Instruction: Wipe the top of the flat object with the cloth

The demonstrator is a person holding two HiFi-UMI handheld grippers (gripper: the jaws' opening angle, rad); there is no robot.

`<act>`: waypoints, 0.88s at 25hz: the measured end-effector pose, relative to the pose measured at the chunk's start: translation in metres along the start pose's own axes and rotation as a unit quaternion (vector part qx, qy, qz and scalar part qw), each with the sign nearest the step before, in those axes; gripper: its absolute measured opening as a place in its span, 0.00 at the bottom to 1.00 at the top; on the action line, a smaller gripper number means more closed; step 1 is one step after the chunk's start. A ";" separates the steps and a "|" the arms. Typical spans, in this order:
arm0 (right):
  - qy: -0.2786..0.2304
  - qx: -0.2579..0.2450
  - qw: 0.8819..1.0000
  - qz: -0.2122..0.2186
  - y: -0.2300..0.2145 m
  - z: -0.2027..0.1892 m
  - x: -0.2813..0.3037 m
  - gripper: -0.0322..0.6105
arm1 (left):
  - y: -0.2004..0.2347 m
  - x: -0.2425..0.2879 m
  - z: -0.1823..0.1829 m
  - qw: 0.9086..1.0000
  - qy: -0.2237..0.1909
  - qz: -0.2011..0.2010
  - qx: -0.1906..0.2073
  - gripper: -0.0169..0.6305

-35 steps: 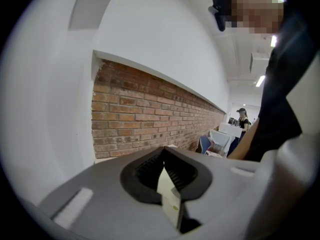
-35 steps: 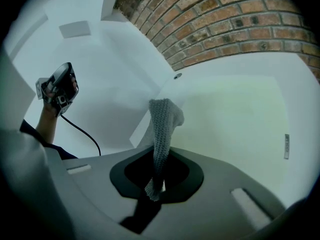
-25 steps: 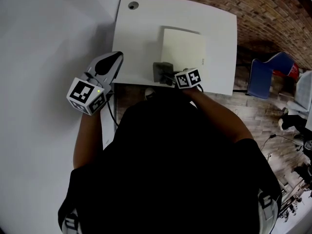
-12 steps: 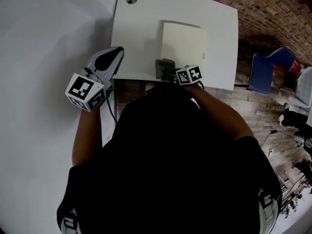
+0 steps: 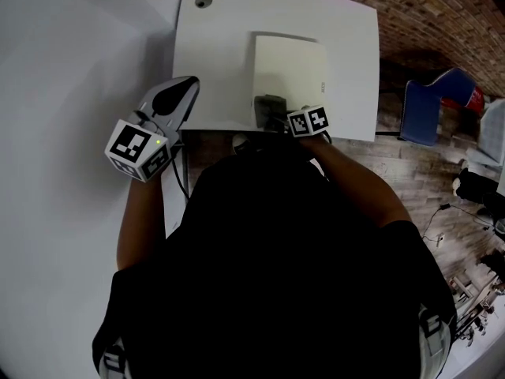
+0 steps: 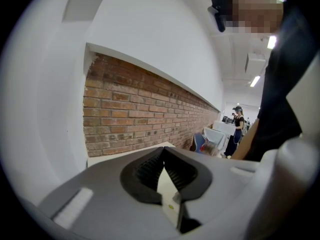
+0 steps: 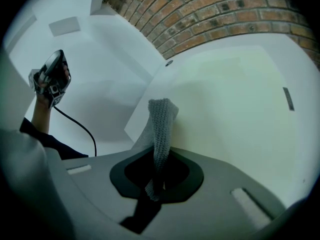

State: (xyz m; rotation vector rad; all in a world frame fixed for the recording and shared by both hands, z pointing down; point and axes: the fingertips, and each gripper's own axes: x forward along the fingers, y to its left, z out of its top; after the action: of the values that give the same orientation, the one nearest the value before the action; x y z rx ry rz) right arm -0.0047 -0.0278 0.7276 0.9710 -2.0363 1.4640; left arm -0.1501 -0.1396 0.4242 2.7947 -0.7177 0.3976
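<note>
Cream flat rectangular slab (image 5: 290, 63), smooth and matte, lies on the white table (image 5: 217, 61). The right gripper (image 7: 160, 156) pinches a grey ribbed knitted cloth (image 7: 161, 124) at its near edge. The left gripper (image 6: 164, 151) is pressed together.

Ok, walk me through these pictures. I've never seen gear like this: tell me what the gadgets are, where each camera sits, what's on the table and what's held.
No robot here: a person holds a two-jaw gripper in each hand. The head view looks down from a camera on the person's head; the other two views come from cameras riding on each gripper, looking along its jaws. A white table carries a flat cream panel. The right gripper is clamped on a grey knitted cloth, at the panel's near edge. The left gripper is off to the table's left, jaws together, holding nothing.
</note>
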 end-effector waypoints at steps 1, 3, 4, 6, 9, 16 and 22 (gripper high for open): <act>-0.001 0.002 1.000 -0.002 -0.003 -0.001 -0.003 0.07 | -0.001 0.002 0.001 1.000 0.000 -0.001 0.000 0.03; -0.004 0.004 1.000 -0.006 -0.008 -0.002 -0.007 0.07 | -0.002 0.006 0.003 1.000 -0.002 -0.004 0.000 0.03; -0.005 0.005 1.000 -0.009 -0.011 -0.003 -0.010 0.07 | -0.003 0.008 0.003 1.000 -0.002 -0.006 0.001 0.03; -0.007 0.008 1.000 -0.014 -0.016 -0.005 -0.014 0.07 | -0.006 0.013 0.005 1.000 -0.002 -0.011 0.003 0.03; -0.009 0.016 1.000 -0.021 -0.026 -0.008 -0.022 0.07 | -0.009 0.020 0.006 1.000 -0.001 -0.019 0.006 0.03; -0.015 0.032 0.999 -0.036 -0.047 -0.018 -0.041 0.07 | -0.016 0.035 0.011 0.999 -0.002 -0.032 0.011 0.03; -0.020 0.048 0.998 -0.048 -0.064 -0.025 -0.055 0.07 | -0.028 0.051 0.014 0.999 0.001 -0.047 0.015 0.03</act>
State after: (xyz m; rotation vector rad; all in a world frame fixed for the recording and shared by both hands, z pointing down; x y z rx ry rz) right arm 0.0791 -0.0007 0.7374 1.1294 -1.9348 1.5136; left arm -0.0902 -0.1416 0.4228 2.8419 -0.5820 0.3957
